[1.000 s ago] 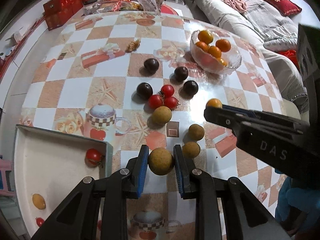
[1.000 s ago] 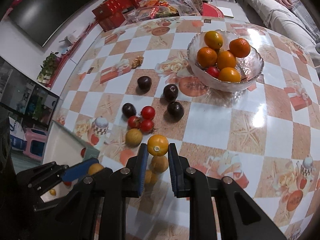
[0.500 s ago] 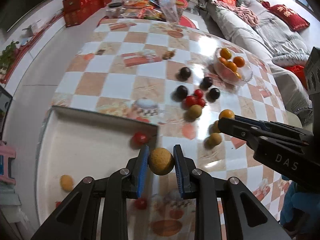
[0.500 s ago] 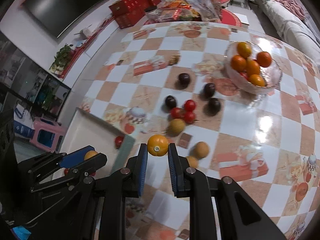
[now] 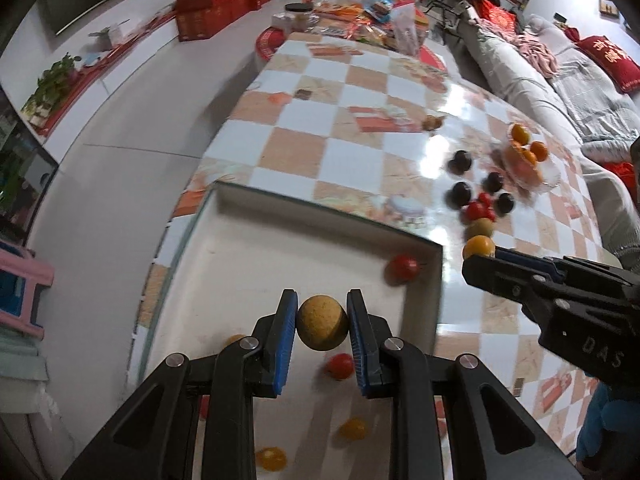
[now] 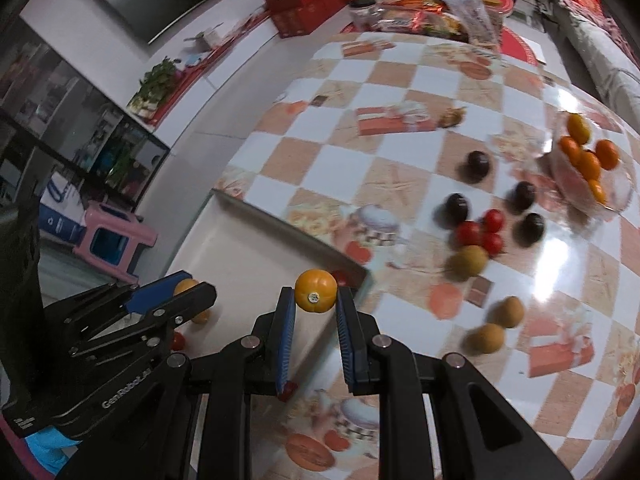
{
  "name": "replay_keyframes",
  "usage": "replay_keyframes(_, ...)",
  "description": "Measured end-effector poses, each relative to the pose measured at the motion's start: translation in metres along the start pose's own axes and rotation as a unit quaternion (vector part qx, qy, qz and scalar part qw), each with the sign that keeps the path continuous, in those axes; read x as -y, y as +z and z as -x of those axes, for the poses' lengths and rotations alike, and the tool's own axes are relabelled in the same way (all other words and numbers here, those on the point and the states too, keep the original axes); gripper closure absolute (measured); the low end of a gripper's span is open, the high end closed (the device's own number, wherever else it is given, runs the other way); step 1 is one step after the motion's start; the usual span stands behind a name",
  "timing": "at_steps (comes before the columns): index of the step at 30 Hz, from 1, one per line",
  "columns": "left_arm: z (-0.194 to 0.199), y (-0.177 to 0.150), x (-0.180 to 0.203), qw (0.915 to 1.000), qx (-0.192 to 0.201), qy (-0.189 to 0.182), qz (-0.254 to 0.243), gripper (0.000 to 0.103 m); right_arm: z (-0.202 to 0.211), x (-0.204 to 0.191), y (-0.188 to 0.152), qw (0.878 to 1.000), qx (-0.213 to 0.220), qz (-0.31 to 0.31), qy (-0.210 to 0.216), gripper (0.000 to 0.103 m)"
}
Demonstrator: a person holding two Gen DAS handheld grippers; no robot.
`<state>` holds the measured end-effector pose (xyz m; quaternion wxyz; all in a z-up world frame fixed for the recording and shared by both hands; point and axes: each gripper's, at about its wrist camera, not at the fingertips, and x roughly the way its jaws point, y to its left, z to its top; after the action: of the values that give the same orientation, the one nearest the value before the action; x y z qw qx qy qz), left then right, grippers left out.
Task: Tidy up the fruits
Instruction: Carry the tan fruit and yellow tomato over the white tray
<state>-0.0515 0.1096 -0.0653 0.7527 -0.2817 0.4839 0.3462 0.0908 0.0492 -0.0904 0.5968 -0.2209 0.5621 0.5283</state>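
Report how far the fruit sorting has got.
Done: a few small red and yellow fruits lie in the white tray. In hand: the left claw grips a tan fruit above it; the right claw grips an orange fruit. Left: dark, red and tan fruits on the table.

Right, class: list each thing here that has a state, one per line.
Left hand-held gripper: shut on the tan fruit, above the tray.
Right hand-held gripper: shut on the orange fruit.
White tray: holding several small fruits.
Glass bowl: upright, holding oranges.
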Motion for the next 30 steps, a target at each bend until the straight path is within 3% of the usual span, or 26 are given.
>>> replay_keyframes(15, -0.051, 0.01, -0.035, 0.9989, -0.034, 0.032, 0.006, 0.076, -0.071, -0.025, -0.003, 0.998, -0.065, 0.01, -0.012, 0.081)
replay_keyframes(30, -0.073, 0.006, -0.032, 0.9978, -0.051, 0.041, -0.012, 0.076, -0.091, -0.022, -0.005, 0.996, -0.085, 0.017, -0.036, 0.081)
